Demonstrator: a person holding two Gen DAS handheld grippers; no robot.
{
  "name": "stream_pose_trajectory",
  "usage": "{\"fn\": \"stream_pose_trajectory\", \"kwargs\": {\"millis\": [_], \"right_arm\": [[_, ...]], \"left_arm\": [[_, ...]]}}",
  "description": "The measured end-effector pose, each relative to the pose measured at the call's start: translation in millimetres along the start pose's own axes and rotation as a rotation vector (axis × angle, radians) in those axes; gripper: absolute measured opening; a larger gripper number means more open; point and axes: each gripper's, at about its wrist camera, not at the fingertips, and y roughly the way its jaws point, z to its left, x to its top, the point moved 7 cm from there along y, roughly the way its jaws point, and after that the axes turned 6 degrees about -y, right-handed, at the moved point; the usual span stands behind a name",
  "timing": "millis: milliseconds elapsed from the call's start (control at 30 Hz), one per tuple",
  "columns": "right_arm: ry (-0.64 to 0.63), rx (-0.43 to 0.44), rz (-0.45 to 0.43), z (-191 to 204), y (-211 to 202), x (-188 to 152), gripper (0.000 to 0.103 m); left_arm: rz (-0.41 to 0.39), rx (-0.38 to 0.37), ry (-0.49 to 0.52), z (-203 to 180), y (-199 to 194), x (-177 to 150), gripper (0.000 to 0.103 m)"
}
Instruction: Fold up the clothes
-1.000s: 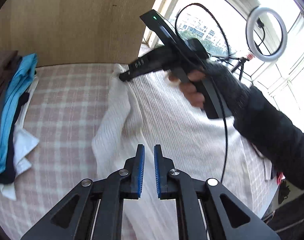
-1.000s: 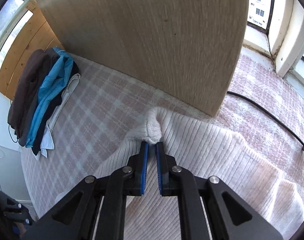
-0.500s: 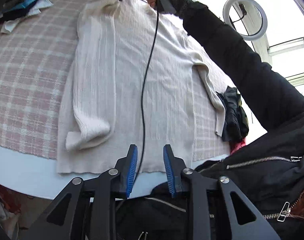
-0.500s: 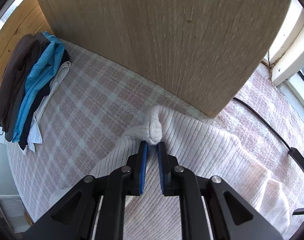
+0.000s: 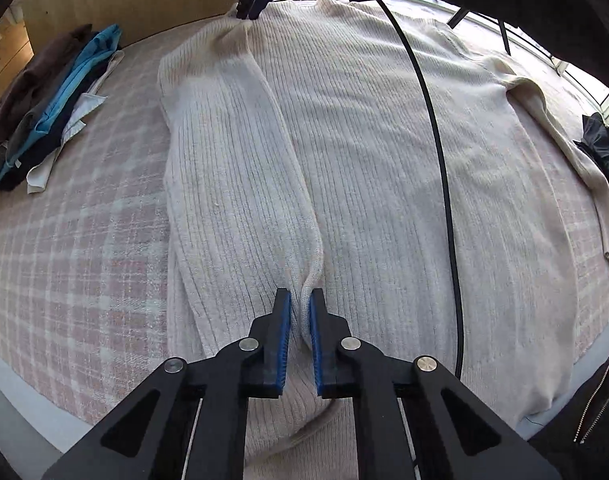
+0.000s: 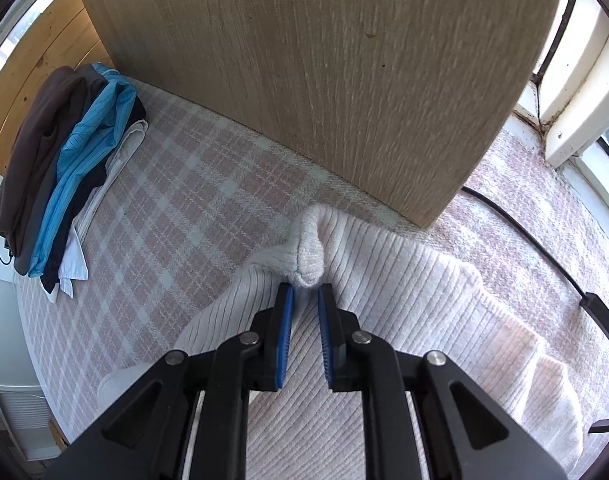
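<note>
Moved since half a second ago: left gripper [image 5: 300, 308], from off the near edge of the bed to the hem end of the folded-in panel; its jaws, then apart, now stand narrow with a ridge of knit between the blue pads. Right gripper [image 6: 305, 298]: position little changed, at the shoulder corner of the same panel, jaws slightly wider than before, a bunched nub of fabric just ahead of the tips; whether it is actually pinched, I cannot tell. Item: cream ribbed sweater [image 5: 364, 140], lying flat on the pink plaid bedcover [image 5: 84, 220], collar at the far end by the wooden headboard [image 6: 304, 80], hem near the person. Long axis of the fold: runs from left gripper straight away to right gripper. Other sleeve [image 5: 560, 140] unfolded, on the far side from both tools. Stacked clothes [image 5: 48, 108] well apart to the left.
</note>
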Motion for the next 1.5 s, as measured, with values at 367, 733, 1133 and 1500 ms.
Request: {"fn": "stream_pose_trajectory", "kwargs": {"millis": [367,733,1133,1500], "right_arm": [[-0.03,-0.017,0.009,19,23,25,0.014],[-0.107,-0.047,-0.127,42,-64,-21,0.021],[-0.448,0.111,0.065,203,-39,-155,0.03],[-0.403,0.059,0.092,188,-11,-153,0.03]], "left_arm": [[0.07,-0.079,0.019,2,-16,-24,0.015],[-0.027,-0.151,-0.247,65,-65,-79,0.031],[-0.018,-0.271,-0.087,36,-22,-73,0.006],[0.071,-0.307,-0.392,87,-19,-100,0.009]]}}
